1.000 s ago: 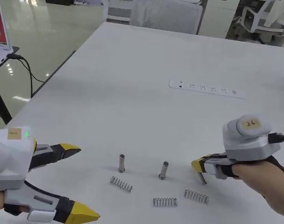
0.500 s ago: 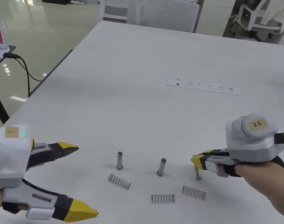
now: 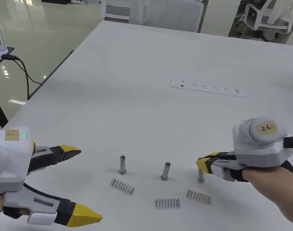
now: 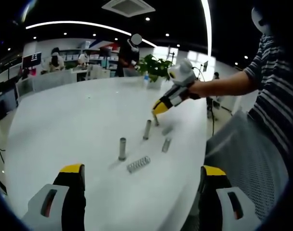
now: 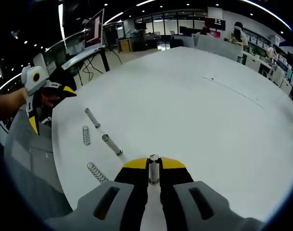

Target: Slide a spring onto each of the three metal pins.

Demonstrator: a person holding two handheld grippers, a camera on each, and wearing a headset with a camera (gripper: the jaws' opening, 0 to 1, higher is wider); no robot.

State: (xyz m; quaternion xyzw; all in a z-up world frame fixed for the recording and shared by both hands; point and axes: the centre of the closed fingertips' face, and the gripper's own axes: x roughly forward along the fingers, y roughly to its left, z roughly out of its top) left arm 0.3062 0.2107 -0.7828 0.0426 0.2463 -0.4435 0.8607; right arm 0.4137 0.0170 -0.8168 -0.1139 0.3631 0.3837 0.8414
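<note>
Now the right tool (image 3: 201,166) has its yellow-tipped jaws shut on a short silvery steel pin (image 3: 200,175). This held pin leaned a second ago and is nearly upright now. It has also come a little closer to the middle pin (image 3: 165,171), a matching steel pin standing at the centre of the row. In the right gripper view the held pin (image 5: 153,169) sits pinched between the jaws with its end towards the camera. Whether its foot touches the white bench (image 3: 151,62) I cannot tell.

The left tool (image 3: 86,185) stays well to the left of the middle pin, its jaws spread wide with nothing between them. The left pin (image 3: 122,164), also steel, stands beside the middle pin as before. Three small coiled wire springs lie flat on the near side of the middle pin, where they were. The left spring (image 3: 122,186) is off to its left, the centre spring (image 3: 167,203) straight in front of it, and the right spring (image 3: 199,197) to its right, just in front of the held pin.

For the task, this looks like set-up rather than progress, since no spring sits on any pin yet. The right tool seems to be either standing the held pin in line with the middle pin or steadying it for a spring. With its jaws free, the left tool looks best placed to fetch one.
</note>
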